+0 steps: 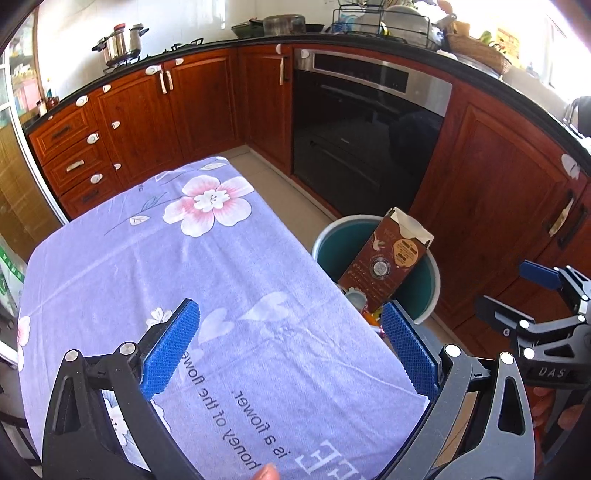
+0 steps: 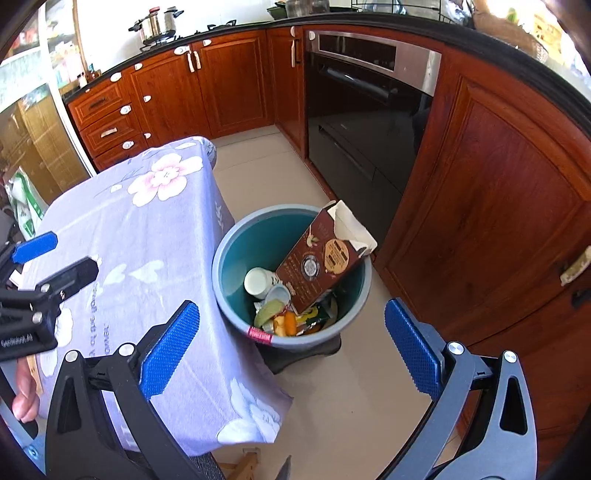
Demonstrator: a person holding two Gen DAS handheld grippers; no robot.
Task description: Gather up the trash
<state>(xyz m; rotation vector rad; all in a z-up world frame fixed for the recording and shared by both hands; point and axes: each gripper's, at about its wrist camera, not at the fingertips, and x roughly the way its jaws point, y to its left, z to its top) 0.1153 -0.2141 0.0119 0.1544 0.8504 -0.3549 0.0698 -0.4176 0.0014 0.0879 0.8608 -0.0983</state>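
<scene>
A round teal bin (image 2: 255, 242) stands on the floor beside the table; it also shows in the left wrist view (image 1: 332, 243). In it leans a brown carton (image 2: 325, 262), which the left wrist view shows too (image 1: 388, 258), with a white cup (image 2: 258, 282), peels and wrappers (image 2: 291, 319). My left gripper (image 1: 291, 347) is open and empty above the table's purple flowered cloth (image 1: 166, 266). My right gripper (image 2: 291, 343) is open and empty, above the floor just in front of the bin.
Red wooden cabinets (image 2: 498, 206) and a black built-in oven (image 2: 365, 107) run close behind the bin. The table (image 2: 147, 221) stands left of the bin. Pots (image 1: 122, 42) and a dish rack (image 1: 380, 20) stand on the counter. Beige floor (image 2: 351, 398) lies in front.
</scene>
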